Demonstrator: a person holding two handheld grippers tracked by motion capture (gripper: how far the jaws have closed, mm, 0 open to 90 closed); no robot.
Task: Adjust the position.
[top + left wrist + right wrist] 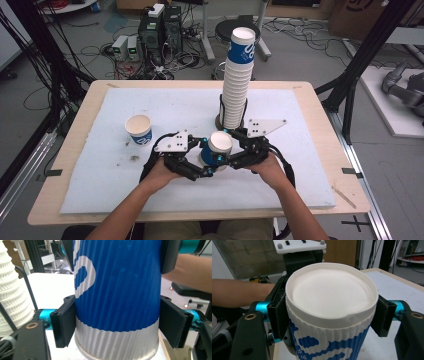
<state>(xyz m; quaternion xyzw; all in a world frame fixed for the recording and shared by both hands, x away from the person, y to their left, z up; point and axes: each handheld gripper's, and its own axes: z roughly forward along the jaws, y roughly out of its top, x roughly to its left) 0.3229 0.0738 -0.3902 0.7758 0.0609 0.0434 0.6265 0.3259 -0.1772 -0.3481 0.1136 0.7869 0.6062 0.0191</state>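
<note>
**A:** Where is the cup you're working on?

**B:** Your blue-and-white paper cup [219, 148] sits between your two hands at the near middle of the white mat [280, 180] on the counter [325, 125], just in front of the tall stack of cups [237, 80]. From above, its rim faces up.

**A:** What are your fingers doing?

**B:** Your left gripper [197, 167] has its fingers [65, 323] clamped on the cup's lower wall, one pad on each side, near where the blue band meets the white base. Your right gripper [235, 150] is closed on the same cup higher up; in the right gripper view its fingers [279, 315] press against the ribbed wall just under the rim, and the rim is slightly dented at the front.

**A:** Anything else on the mat?

**B:** A single cup [139, 129] stands upright to your left, well apart from the one you hold. The stack rests in a black wire holder [221, 107].
</note>
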